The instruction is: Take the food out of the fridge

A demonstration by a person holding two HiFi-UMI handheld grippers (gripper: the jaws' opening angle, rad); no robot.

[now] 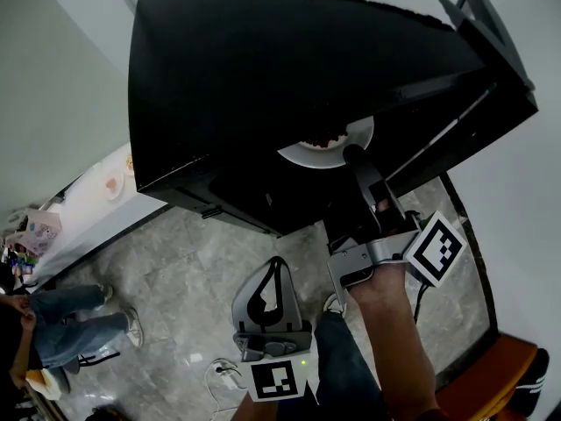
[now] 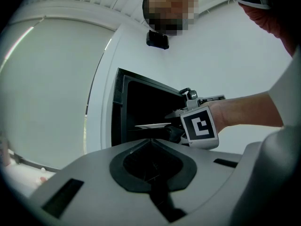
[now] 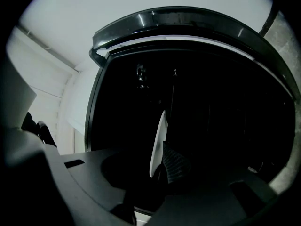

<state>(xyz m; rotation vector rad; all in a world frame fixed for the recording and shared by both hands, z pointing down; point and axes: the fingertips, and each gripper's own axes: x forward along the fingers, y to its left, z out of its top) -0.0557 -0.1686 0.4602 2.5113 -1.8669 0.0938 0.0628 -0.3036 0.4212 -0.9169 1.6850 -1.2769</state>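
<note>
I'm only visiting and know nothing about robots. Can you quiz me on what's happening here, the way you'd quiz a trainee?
1. True or false: the left gripper holds the plate.
2. What is the right gripper shut on? A) a bottle B) the plate's rim C) a handle
3. Fill in: the plate sits inside the open black ____.

Key: 1 false, it hangs low with nothing in it; 2 B; 3 fridge.
</note>
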